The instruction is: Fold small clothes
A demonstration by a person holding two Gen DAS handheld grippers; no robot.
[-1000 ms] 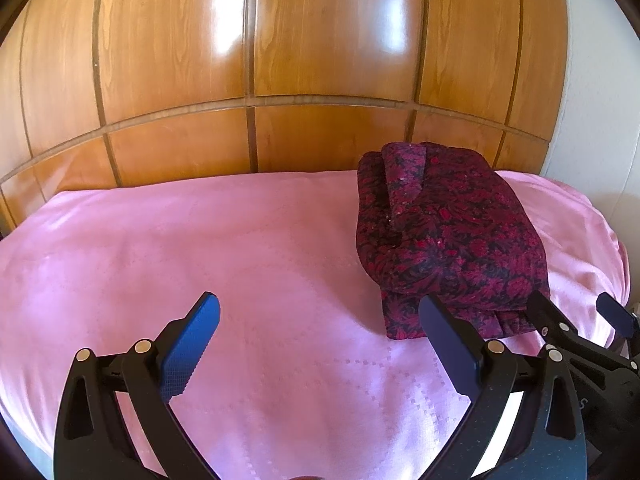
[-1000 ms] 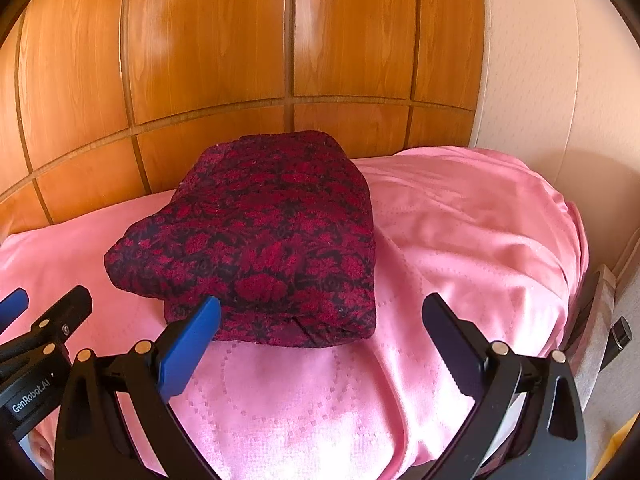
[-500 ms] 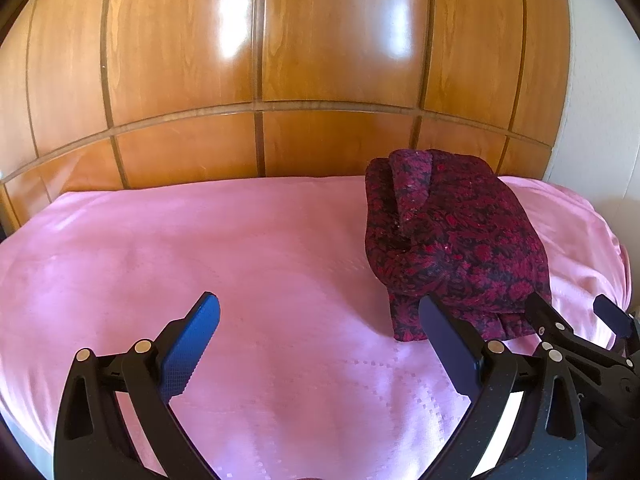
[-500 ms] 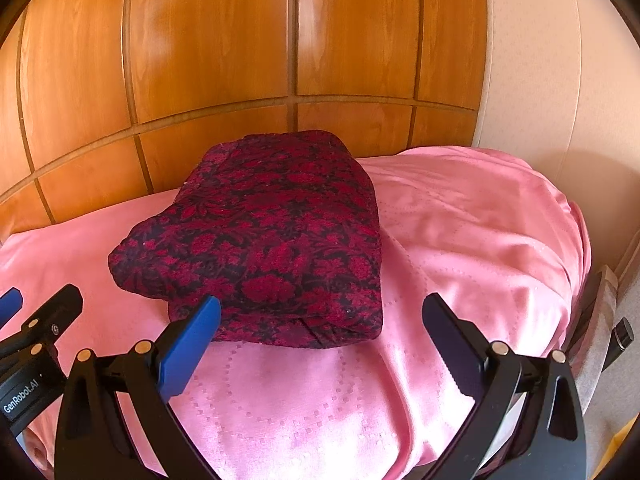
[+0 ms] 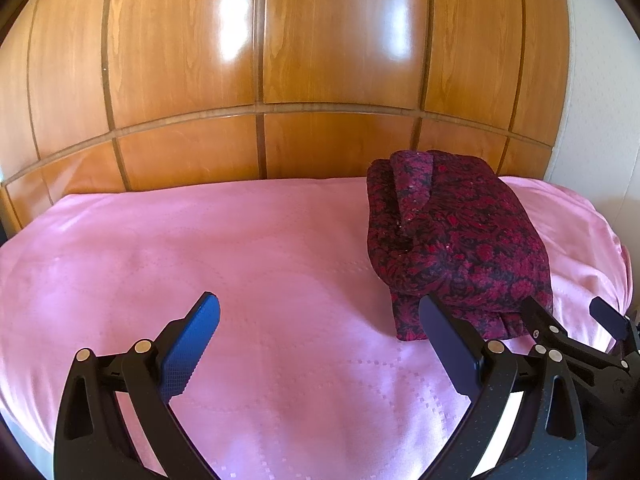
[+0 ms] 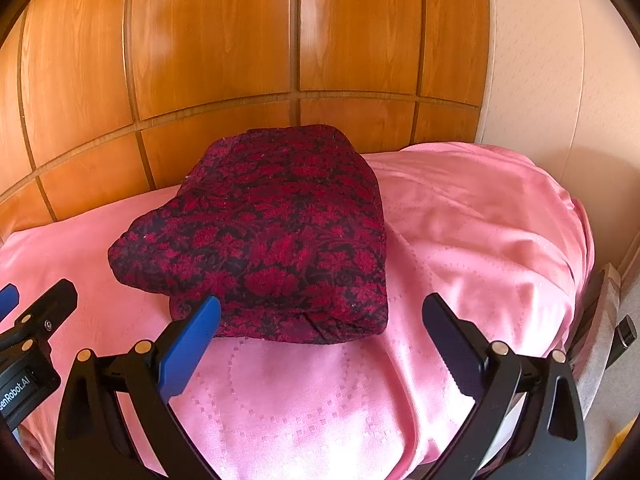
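The left gripper [image 5: 320, 332] is held wide apart, empty; the red-black garment [image 5: 460, 248] lies folded ahead to its right. The right gripper [image 6: 320, 332] is likewise spread, the bundle just ahead. Folding seems finished; withdrawal is probably called for.

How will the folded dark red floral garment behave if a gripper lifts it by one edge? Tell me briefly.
The folded dark red floral garment is probably floppy: its edges sag in soft rolls. Lifted by one edge, its loose stacked layers would likely unfold. Pushed, it might slide along the sheeny pink bedspread.
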